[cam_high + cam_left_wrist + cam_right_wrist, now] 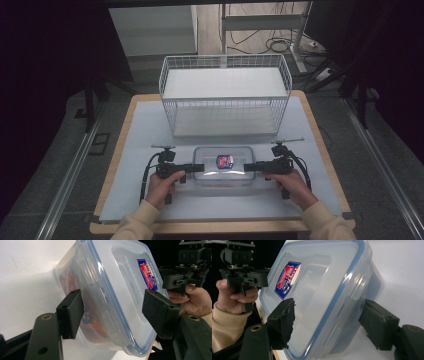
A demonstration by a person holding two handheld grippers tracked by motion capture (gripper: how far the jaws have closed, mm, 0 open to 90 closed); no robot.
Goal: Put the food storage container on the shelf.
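Observation:
A clear plastic container (222, 167) with a blue-sealed lid and a red-and-blue sticker lies on the white mat (145, 130) near the table's front. My left gripper (200, 168) holds its left end, and in the left gripper view (116, 312) one pad lies on the lid and the other on the wall under the rim. My right gripper (247, 166) holds the right end, and in the right gripper view (329, 322) its pads clamp lid and underside. Something reddish shows through the container's wall (75, 287). Each gripper view shows the other gripper (185, 280) (244, 277) at the far end.
A white wire basket (225, 90) stands at the back of the mat, just behind the container, its open side facing the person. Bare mat lies left and right of the grippers. The wooden table edge (220, 227) runs close below the hands.

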